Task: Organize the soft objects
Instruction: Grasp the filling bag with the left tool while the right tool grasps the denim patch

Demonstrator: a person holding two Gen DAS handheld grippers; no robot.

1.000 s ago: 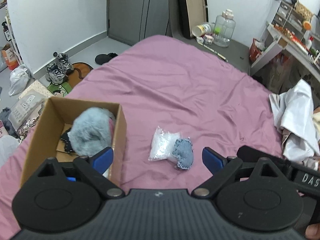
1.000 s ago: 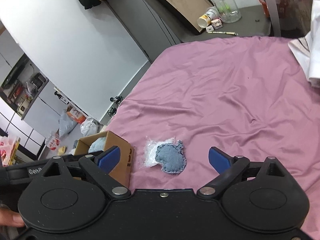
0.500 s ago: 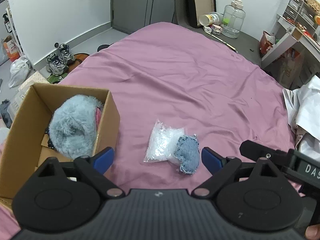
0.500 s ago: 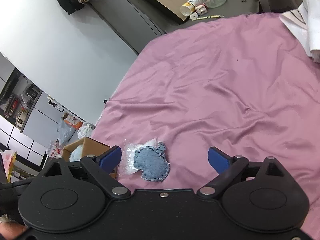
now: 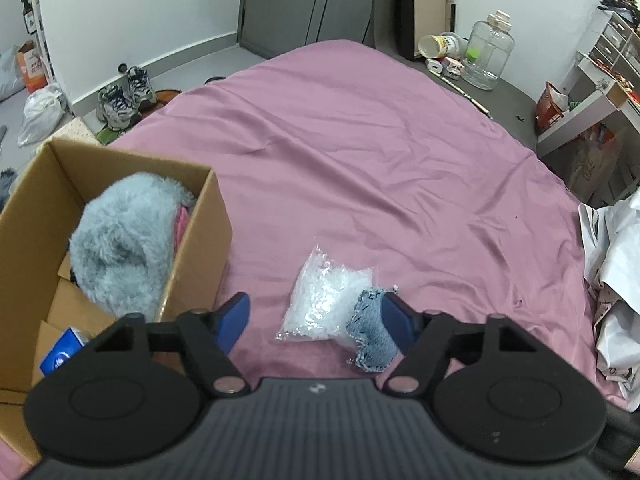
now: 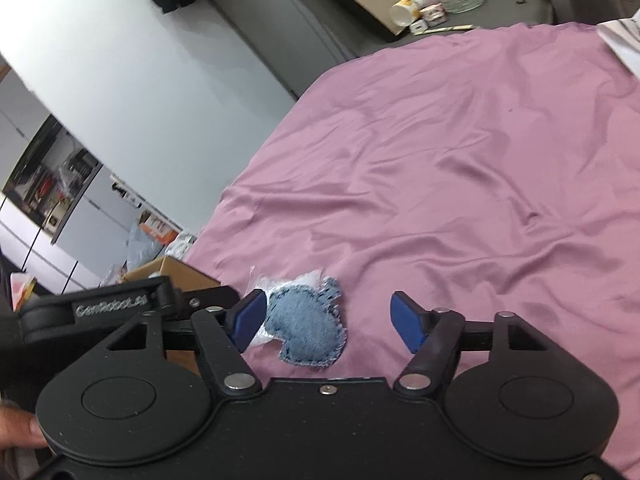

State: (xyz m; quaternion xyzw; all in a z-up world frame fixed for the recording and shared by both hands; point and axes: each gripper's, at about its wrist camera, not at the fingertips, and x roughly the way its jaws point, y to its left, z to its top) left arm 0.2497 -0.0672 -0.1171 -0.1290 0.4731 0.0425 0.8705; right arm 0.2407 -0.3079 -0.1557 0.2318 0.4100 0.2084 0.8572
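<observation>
I have both claws low over the pink sheet (image 5: 360,152), and both have just been narrowing from wide to about half open. Neither is pressing on anything yet.

Between the left claw (image 5: 316,316) fingers lies the clear bag (image 5: 324,304), a little right of centre. The denim pad (image 5: 370,334) sits partly on that bag and right up against my right-hand finger; I cannot tell if they touch. The box (image 5: 200,216) stands just left of this claw, with the grey fluff (image 5: 124,236) already inside.

In the right claw (image 6: 328,320), the denim pad (image 6: 306,330) lies between the fingers but hard over to the left one, well apart from the right one.

My worry is that two claws are closing round one small overlapping pile. If the left one shuts as it stands, I judge it takes bag and denim together, or its right finger shoves the denim off. The bag looks slippery and loosely filled, so a pinch could squirt it out or bunch the sheet instead. The right claw, off centre, may just push the pad sideways into the left tool (image 6: 120,304).
</observation>
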